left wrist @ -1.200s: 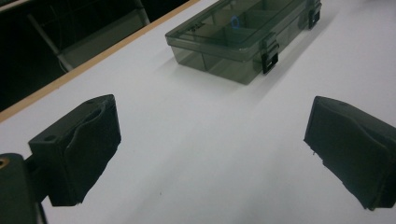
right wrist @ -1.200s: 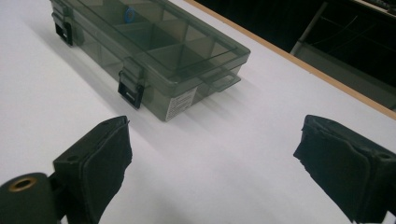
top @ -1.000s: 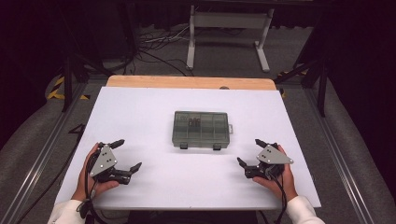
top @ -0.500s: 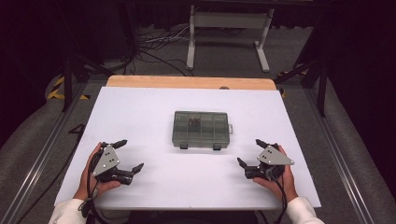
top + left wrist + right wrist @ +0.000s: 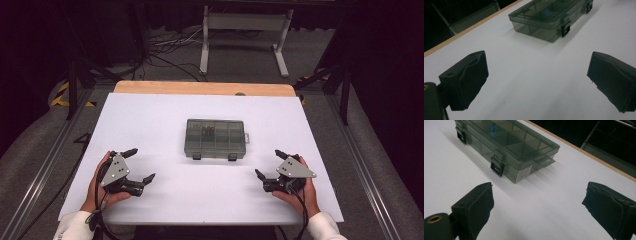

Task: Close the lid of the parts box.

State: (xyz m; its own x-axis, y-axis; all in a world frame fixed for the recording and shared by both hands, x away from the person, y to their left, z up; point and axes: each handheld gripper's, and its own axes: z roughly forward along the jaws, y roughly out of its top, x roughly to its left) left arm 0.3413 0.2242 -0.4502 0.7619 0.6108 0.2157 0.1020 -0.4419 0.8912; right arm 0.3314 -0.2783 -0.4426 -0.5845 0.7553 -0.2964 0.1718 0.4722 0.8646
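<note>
A smoky clear plastic compartment box (image 5: 215, 138) lies shut in the middle of the white table (image 5: 150, 120), two black latches on its near side. It also appears in the left gripper view (image 5: 550, 18) and the right gripper view (image 5: 506, 145). My left gripper (image 5: 140, 165) rests at the near left, open and empty, jaws wide apart (image 5: 536, 82). At the near right my right gripper (image 5: 267, 164) is likewise open with nothing between its jaws (image 5: 537, 207). Both stand well short of the box.
The table's wooden far edge (image 5: 205, 88) runs behind the box. Beyond it on the dark floor stand a metal frame (image 5: 245, 30) and cables (image 5: 165, 47). Rails run along both sides of the table.
The left hand and gripper have shifted slightly. The right gripper and the box have stayed put.
</note>
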